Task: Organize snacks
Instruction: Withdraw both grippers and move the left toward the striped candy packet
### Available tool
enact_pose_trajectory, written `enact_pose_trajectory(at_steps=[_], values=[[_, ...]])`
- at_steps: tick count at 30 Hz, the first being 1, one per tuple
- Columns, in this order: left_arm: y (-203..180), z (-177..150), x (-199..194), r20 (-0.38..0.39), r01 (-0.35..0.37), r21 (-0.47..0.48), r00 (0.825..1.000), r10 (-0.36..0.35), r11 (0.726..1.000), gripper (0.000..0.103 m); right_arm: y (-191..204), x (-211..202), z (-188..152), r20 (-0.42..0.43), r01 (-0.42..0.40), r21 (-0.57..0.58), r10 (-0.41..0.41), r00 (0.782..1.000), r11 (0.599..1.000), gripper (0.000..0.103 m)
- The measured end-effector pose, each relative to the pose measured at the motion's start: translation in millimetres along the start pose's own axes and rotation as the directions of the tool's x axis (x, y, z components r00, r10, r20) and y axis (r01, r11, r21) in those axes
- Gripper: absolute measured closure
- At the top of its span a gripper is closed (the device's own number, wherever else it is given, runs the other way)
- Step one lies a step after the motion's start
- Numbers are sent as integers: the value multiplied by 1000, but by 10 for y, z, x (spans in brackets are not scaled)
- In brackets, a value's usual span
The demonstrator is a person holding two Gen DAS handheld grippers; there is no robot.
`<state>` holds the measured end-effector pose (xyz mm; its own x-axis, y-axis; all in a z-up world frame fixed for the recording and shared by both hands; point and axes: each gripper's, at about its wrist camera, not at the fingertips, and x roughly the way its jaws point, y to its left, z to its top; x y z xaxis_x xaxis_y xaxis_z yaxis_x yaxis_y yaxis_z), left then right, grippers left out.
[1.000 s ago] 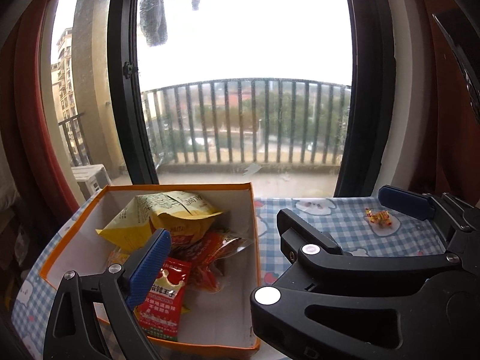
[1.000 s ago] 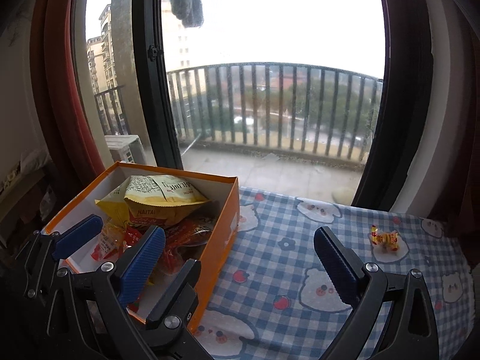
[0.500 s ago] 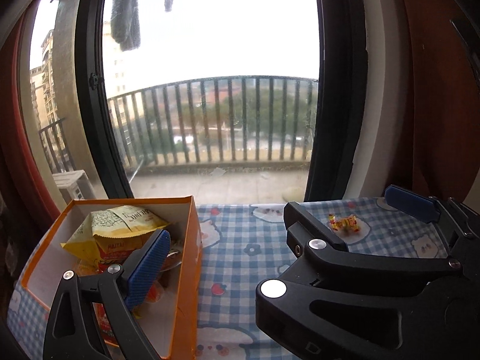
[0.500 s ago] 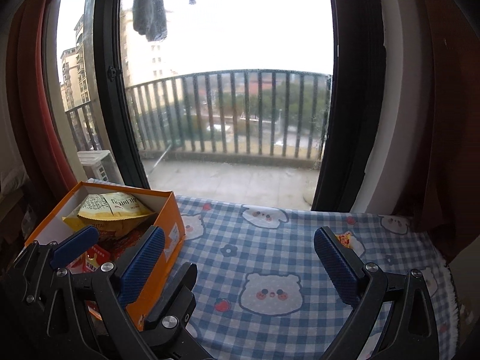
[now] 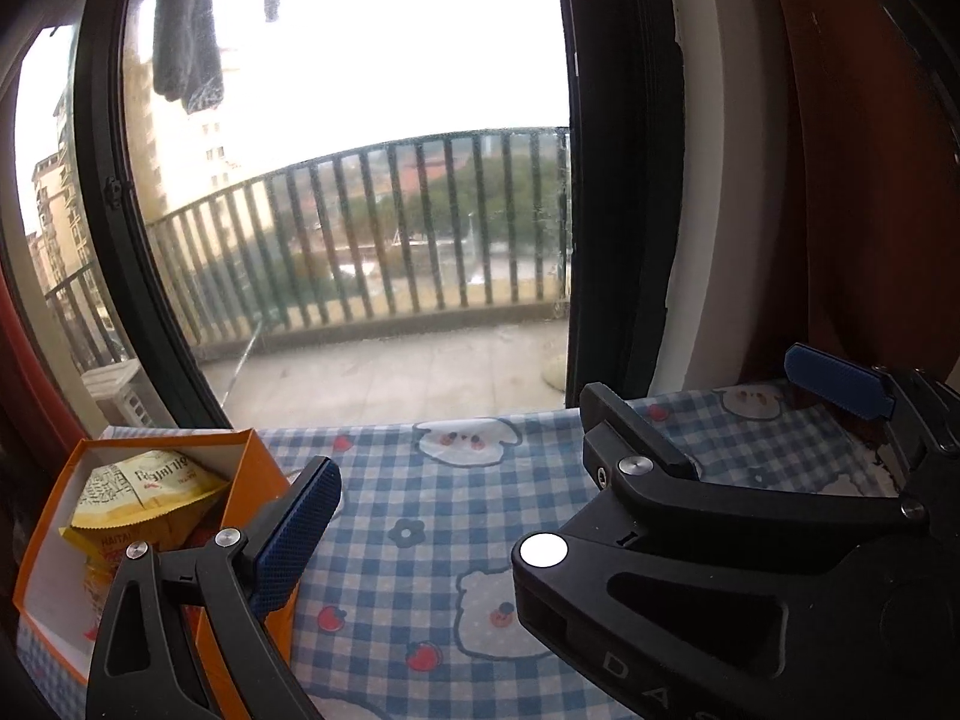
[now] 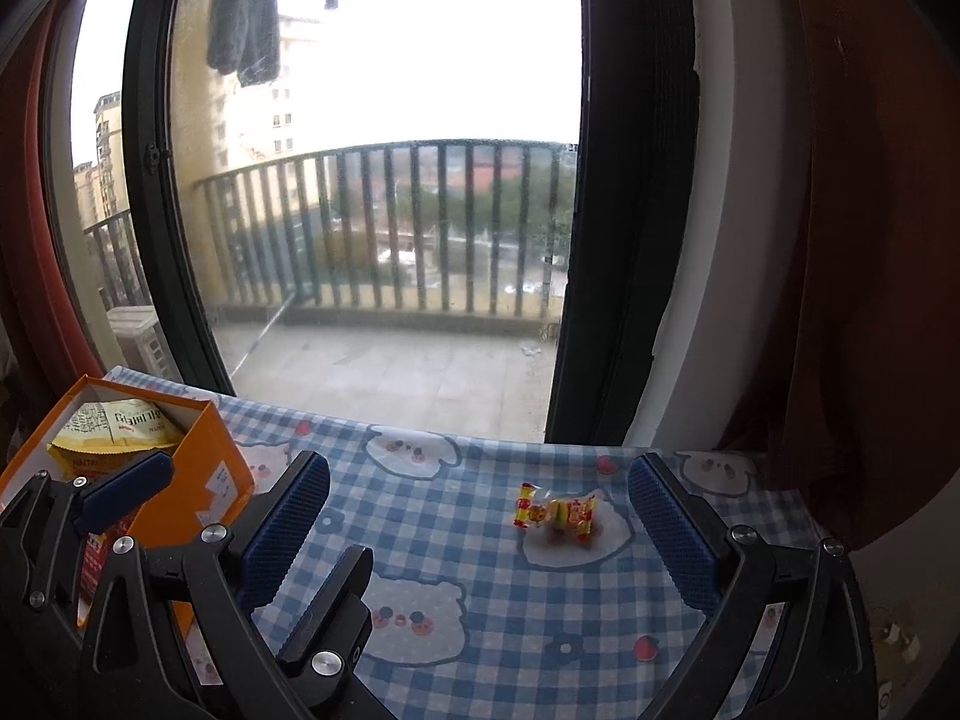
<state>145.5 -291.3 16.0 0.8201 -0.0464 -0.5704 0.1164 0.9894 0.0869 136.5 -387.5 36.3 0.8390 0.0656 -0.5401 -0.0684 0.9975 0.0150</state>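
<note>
Your right gripper [image 6: 477, 534] stands with its jaws wide apart and nothing between them, and the last loose snack, a small yellow and red candy [image 6: 555, 513], now lies on the tablecloth [image 6: 456, 516] just ahead of the gap, a little toward the right finger. A second ago this candy was far off at the right edge of your view and the box filled the middle; you have swung the gripper to the right, so the candy has come almost onto your line. Your left gripper [image 5: 564, 450] is open too and holds nothing. In its view the right gripper's black body stands in front, and the candy is hidden there. Further to the left of both pairs of jaws is the orange box [image 6: 204, 474], which has slid to the edge of each view, with the yellow snack bag [image 6: 114, 429] and some red packets inside it. I judge that the box already has most of the snacks and only this candy remains. It is small and flat, so you should bring the jaws down low and centre them before you close.
</note>
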Motion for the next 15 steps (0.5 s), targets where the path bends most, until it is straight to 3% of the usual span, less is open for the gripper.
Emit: enact_pose_trajectory(at_steps=[3,9,15], values=[[-209,60,118,4,-26,30,1000,26,999,6,-249,131,-14,1,-26,54,26,1000,998,2],[-540,154,461,-6,-13,59,1000,13,998,6,-680,425,-25,-43,-25,149,32,999,989,4],[-756,107,800,-58,45,58,997,-42,997,6,-946,728,-131,-98,15,185,4,995,983,6]])
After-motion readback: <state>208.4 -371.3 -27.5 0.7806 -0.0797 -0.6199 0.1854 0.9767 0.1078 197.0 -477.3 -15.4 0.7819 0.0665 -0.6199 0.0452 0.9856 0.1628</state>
